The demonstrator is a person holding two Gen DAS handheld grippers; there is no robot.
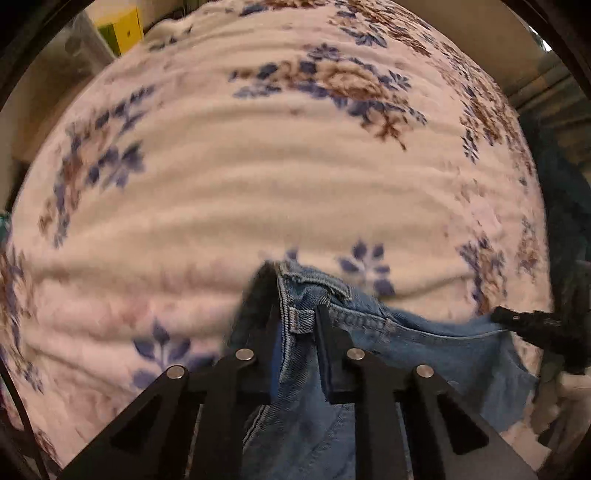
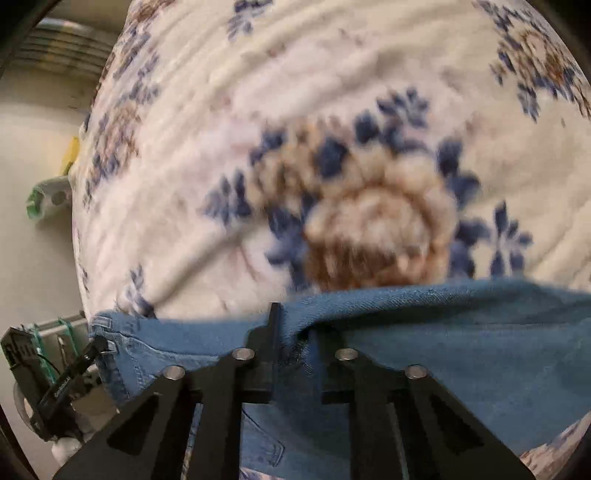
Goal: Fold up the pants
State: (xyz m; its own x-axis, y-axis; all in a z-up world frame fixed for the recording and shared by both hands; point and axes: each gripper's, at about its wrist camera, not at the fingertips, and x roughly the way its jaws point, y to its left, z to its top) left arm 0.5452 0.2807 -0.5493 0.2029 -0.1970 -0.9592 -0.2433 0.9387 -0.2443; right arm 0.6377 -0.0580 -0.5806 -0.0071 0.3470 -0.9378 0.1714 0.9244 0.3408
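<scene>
The pants are blue denim jeans (image 1: pixel 424 350), held up over a bed. My left gripper (image 1: pixel 295 314) is shut on the waistband by a belt loop, and denim hangs down between its fingers. The right gripper's black tip shows at the right edge of the left wrist view (image 1: pixel 532 321), on the same fabric edge. In the right wrist view my right gripper (image 2: pixel 293 328) is shut on a fold of the jeans (image 2: pixel 461 332), which stretch across the lower frame. The left gripper (image 2: pixel 74 369) shows at lower left, holding the waistband corner.
A white fleece blanket (image 1: pixel 258 184) with blue and brown flowers covers the bed and fills both views (image 2: pixel 295 92). A yellow box (image 1: pixel 125 29) stands beyond the bed's far left. The pale floor (image 2: pixel 33 277) lies left of the bed.
</scene>
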